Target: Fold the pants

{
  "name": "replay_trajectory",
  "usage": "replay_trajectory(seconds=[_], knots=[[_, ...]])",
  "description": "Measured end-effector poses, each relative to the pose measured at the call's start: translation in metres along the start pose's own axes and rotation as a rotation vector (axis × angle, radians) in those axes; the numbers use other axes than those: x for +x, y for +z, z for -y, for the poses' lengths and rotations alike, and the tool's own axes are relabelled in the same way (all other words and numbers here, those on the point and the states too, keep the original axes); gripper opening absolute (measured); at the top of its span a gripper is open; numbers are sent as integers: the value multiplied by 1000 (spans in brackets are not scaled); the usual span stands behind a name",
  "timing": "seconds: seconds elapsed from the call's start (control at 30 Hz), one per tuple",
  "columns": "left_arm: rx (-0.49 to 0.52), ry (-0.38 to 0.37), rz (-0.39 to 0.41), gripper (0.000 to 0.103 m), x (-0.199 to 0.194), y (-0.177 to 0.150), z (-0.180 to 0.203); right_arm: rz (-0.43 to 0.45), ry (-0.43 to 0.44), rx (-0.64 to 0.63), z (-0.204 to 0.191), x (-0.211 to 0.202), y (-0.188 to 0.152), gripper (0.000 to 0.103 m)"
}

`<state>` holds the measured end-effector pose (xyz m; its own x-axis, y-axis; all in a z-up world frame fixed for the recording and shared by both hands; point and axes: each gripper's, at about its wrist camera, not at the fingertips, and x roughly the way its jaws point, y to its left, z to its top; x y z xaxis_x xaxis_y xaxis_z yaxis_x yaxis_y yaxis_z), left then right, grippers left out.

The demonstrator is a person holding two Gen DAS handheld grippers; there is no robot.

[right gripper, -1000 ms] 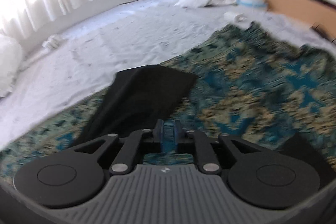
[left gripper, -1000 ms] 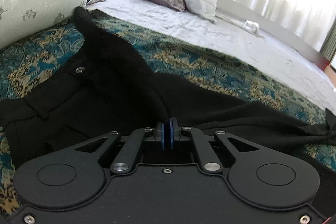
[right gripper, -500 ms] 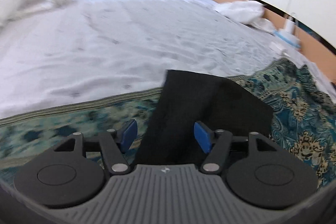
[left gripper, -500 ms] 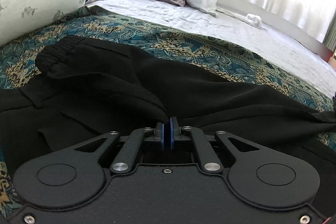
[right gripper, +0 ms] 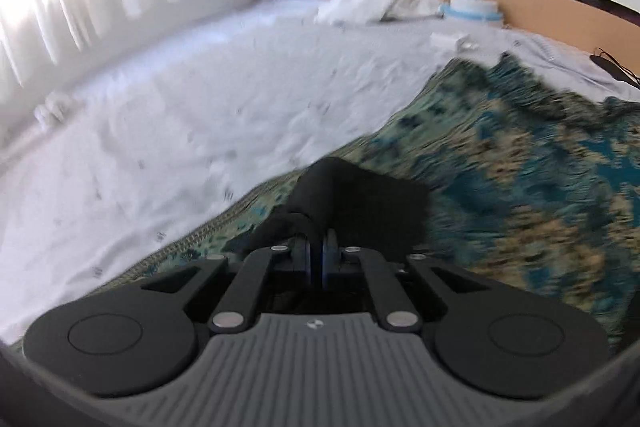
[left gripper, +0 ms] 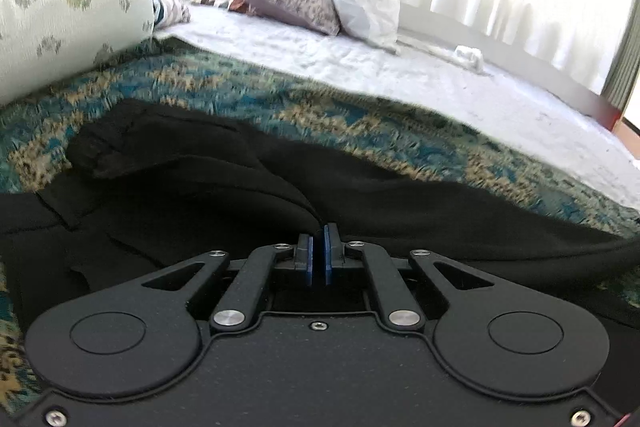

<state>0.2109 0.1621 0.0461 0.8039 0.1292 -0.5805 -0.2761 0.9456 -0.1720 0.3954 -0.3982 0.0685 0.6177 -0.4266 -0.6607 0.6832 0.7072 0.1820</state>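
Left wrist view: black fabric pants (left gripper: 248,195) lie spread on a teal-and-gold patterned blanket (left gripper: 360,123) over the white-sheeted bed (left gripper: 460,83), waistband end bunched at 10 o'clock, a leg running off to 3 o'clock. Left gripper (left gripper: 316,255) has its blue-padded jaws clenched on a ridge of the pants fabric just ahead of it, cloth pulled up into a fold at the pinch. Pillows at 12 o'clock, well apart.

Right wrist view, blurry: right gripper (right gripper: 316,255) has jaws clamped on the black leg end (right gripper: 360,203), which sits near the blanket's edge beside the white sheet; cloth humps up over the jaws at 12 o'clock.

Step, by my read: lengthwise fold in hand, both ends gripped. Next move calls for carrying both pinched points across together, keeping the fabric taut between them, laying leg over leg with edges matched, then releasing. Waistband looks crumpled, likely needs smoothing.
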Motion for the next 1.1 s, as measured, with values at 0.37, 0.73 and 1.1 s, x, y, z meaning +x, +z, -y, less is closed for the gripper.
replay_trajectory(seconds=[0.37,0.73,1.1], knots=[[-19,-4,-33,6,-72,-21,-16,-6,56,47,184,-135,-68,8],[-1,73,-59,6,-108,-61,-29,-52,28,161,273,-170,-137,8],[73,111,-93,7,-107,-78,-21,-25,51,222,304,-181,-154,12]])
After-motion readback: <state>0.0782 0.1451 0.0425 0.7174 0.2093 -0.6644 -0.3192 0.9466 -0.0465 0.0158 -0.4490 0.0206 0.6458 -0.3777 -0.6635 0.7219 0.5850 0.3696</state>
